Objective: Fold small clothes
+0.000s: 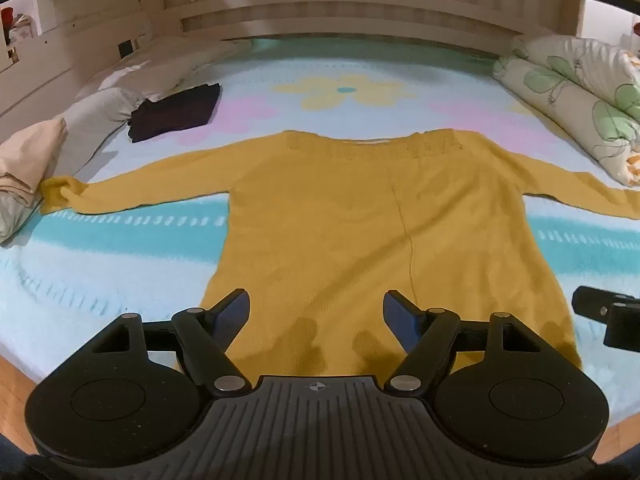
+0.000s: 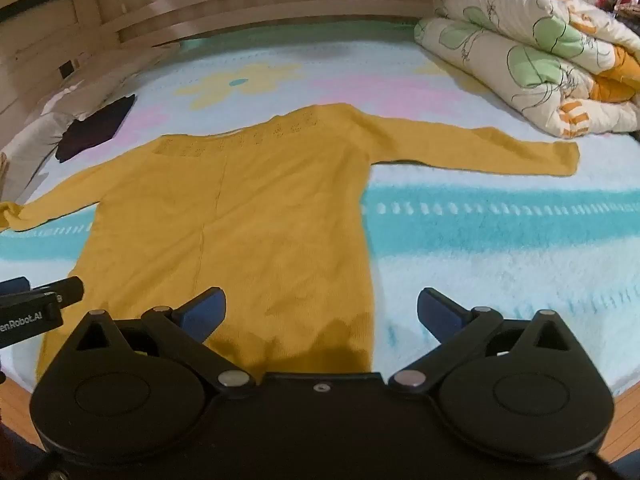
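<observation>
Here, what we see:
Bed: we see a pale blue blanket (image 1: 120, 280) with a teal band and a flower print.
Sweater: the yellow sweater (image 1: 360, 220) lies flat mid-bed, sleeves spread sideways.
Left side: a dark folded garment (image 1: 176, 112) sits beside pillows (image 1: 92, 120).
Right side: a rolled floral quilt (image 2: 540, 60).
Room: slatted wooden headboard (image 1: 340, 4).
Left gripper (image 1: 316, 312): jaws spread above the hem, empty.
Right gripper (image 2: 320, 308): jaws spread wide over the hem corner, empty.
</observation>
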{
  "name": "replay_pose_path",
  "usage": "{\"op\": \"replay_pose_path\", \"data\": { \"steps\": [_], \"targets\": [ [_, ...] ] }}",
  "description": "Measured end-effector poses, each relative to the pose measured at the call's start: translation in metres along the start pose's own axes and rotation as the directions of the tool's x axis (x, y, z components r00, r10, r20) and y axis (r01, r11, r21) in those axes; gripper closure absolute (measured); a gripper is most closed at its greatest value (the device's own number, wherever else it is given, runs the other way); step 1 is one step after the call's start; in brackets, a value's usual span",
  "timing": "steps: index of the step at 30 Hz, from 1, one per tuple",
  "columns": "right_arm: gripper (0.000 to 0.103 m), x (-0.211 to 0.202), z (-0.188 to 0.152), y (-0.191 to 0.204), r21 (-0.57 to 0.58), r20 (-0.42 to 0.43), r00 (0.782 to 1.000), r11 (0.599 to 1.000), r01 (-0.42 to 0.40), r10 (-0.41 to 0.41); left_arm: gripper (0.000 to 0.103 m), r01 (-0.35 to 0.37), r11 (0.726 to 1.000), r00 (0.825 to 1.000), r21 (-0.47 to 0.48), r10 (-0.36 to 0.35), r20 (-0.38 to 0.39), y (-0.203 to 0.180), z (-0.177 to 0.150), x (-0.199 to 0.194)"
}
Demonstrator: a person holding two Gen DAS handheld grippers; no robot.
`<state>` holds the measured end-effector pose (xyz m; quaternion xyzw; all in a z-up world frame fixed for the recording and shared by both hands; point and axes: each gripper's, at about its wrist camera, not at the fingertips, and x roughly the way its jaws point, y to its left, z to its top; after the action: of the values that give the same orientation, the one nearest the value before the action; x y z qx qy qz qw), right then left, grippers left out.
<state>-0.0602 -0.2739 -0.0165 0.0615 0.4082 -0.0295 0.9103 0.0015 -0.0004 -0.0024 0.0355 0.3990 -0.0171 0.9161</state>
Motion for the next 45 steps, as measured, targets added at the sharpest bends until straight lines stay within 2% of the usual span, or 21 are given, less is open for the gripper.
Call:
{"op": "replay_pose_path", "data": {
  "steps": [6,9,12,20,45],
  "targets": [
    [0.001,0.005,0.007,-0.003,-0.018,-0.012,1.000,1.000,0.009,-0.009,0.030,0.010,1.000,0.999,0.004,-0.010,-0.037,-0.001,0.004,0.003],
    [0.001,0.003,0.008,0.014,-0.044,-0.009,0.998,0.997,0.055,-0.056,0.030,0.006,1.000,1.000,0.019,-0.005,-0.031,-0.001,-0.005,0.004],
    [0.001,0.005,0.003,0.006,-0.025,-0.001,0.999,0.999,0.033,-0.033,0.030,0.000,1.000,0.999,0.013,0.001,-0.051,0.000,-0.006,0.006],
    [0.001,0.012,-0.001,0.008,-0.043,-0.028,0.999,0.998,0.038,-0.039,0.030,-0.011,1.000,0.995,0.008,0.011,-0.095,0.001,-0.009,0.013],
    [0.001,0.021,-0.002,0.012,-0.048,-0.080,0.996,0.998,0.044,-0.048,0.030,-0.026,1.000,0.990,0.005,0.027,-0.137,-0.003,-0.010,0.020]
  ]
}}
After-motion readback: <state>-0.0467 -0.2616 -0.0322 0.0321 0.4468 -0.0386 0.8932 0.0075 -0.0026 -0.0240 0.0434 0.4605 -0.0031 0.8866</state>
